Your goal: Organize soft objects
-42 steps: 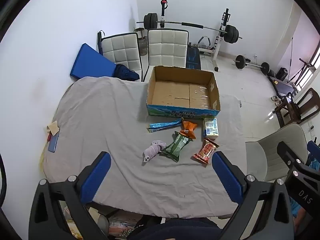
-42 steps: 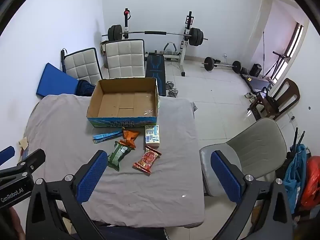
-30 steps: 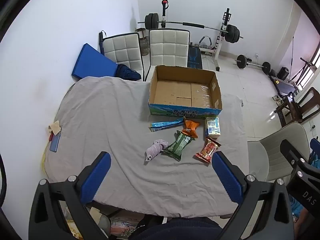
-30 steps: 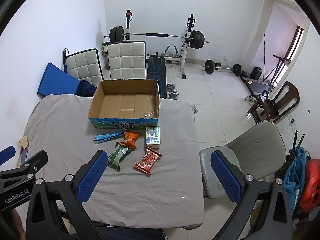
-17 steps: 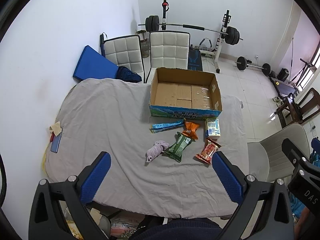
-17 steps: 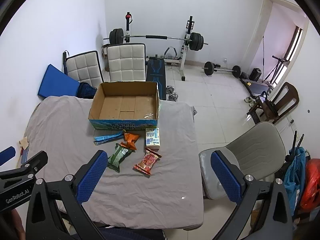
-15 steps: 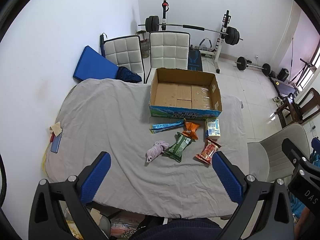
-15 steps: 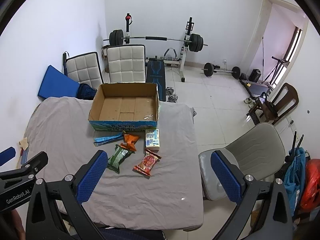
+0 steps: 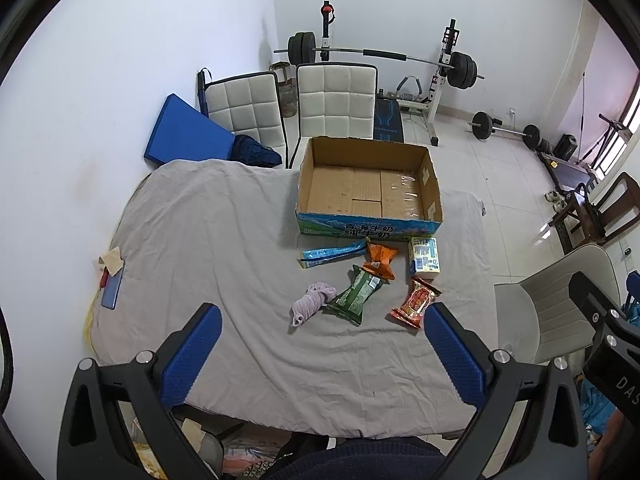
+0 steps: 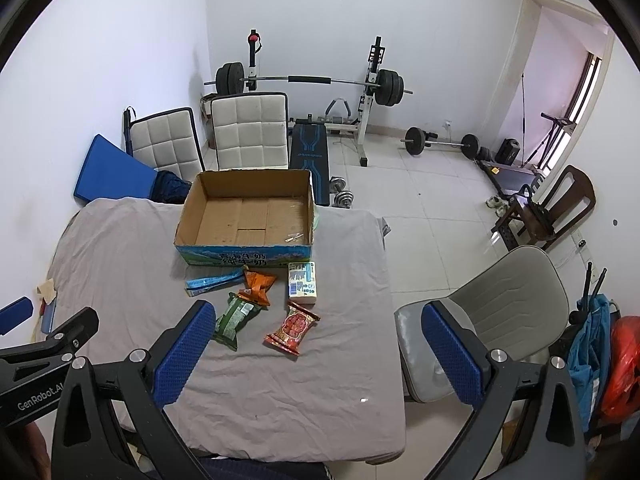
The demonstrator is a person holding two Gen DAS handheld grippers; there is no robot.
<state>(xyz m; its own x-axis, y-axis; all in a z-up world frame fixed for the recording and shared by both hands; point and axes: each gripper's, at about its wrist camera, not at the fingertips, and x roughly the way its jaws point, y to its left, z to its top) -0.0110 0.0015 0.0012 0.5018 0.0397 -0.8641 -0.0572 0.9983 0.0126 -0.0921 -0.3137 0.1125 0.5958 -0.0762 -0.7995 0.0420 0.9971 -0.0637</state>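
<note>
An empty cardboard box (image 9: 368, 192) (image 10: 248, 216) sits at the far side of a table covered in grey cloth (image 9: 208, 240). In front of it lie a blue packet (image 9: 332, 254), an orange packet (image 9: 380, 258), a white carton (image 9: 425, 262), a green packet (image 9: 356, 294), a red packet (image 9: 416, 302) and a lilac cloth bundle (image 9: 312, 302). My left gripper (image 9: 320, 350) is open, high above the near table edge. My right gripper (image 10: 316, 346) is open, above the table's near right part. In the right wrist view the left finger hides the lilac bundle.
Two white padded chairs (image 9: 336, 100) and a blue mat (image 9: 184, 134) stand behind the table. A grey chair (image 10: 508, 304) is at its right side. A phone (image 9: 113, 289) lies at the left edge. A barbell rack (image 10: 312, 80) stands at the back wall.
Both grippers have drifted slightly; the table and box sit a little lower in both views than before. Nothing on the table has moved and both grippers stay open.
</note>
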